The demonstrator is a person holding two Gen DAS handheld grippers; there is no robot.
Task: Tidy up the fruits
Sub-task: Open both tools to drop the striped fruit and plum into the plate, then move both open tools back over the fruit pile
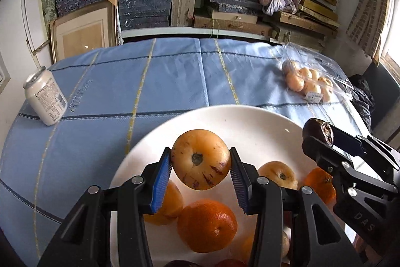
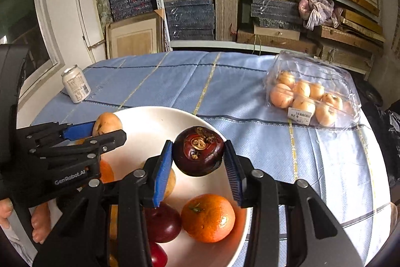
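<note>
Above the plate [image 1: 250, 121], left gripper [image 1: 200, 167] clamps a stem-forward yellow fruit [image 1: 200, 159], right gripper [image 2: 198, 162] a calyx-forward mangosteen [image 2: 198, 150].

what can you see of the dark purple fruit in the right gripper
The dark purple fruit is round, glossy and maroon-black, with a dried brown, crusty scar on the face turned to the camera. It looks like a mangosteen. The right gripper is shut on it, one blue ribbed pad pressing each side, holding it in the air above the white plate, clear of the fruit lying there. In the left wrist view only its end shows beyond the fingers.
</note>
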